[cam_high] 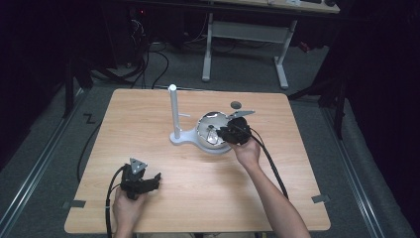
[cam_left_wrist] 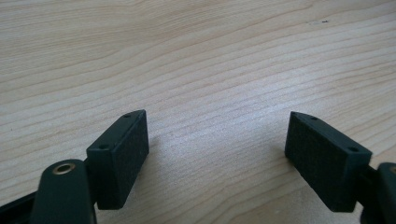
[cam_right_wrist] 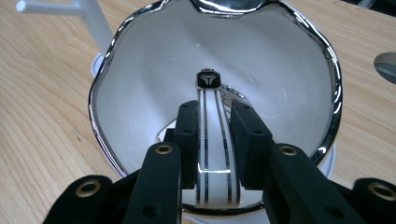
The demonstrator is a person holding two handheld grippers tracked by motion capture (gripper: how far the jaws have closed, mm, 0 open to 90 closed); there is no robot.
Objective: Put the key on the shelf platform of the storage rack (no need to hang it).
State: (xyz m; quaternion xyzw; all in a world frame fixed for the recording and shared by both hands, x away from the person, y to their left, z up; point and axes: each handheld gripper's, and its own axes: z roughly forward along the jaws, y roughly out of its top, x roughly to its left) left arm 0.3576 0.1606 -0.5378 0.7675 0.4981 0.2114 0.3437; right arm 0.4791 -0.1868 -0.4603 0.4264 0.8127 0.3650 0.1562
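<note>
The surface point(cam_high: 148, 134) is pale wood with long, wavy grain lines. Both tongs are matt black, the left tongs point(cam_left_wrist: 217, 156) with a brass-coloured rivet showing, the right tongs point(cam_right_wrist: 215, 140) with several. The bowl point(cam_right_wrist: 140, 93) is white inside with a shiny chrome rim. The bracelet point(cam_right_wrist: 214, 154) is white with thin dark stripes and a small black clasp. The post point(cam_high: 174, 111) is white. A grey disc point(cam_high: 236, 104) marks the wood.

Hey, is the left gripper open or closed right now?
Open. In the left gripper view, the left gripper has its jaws spread wide apart over bare wooden table, with nothing between them.
</note>
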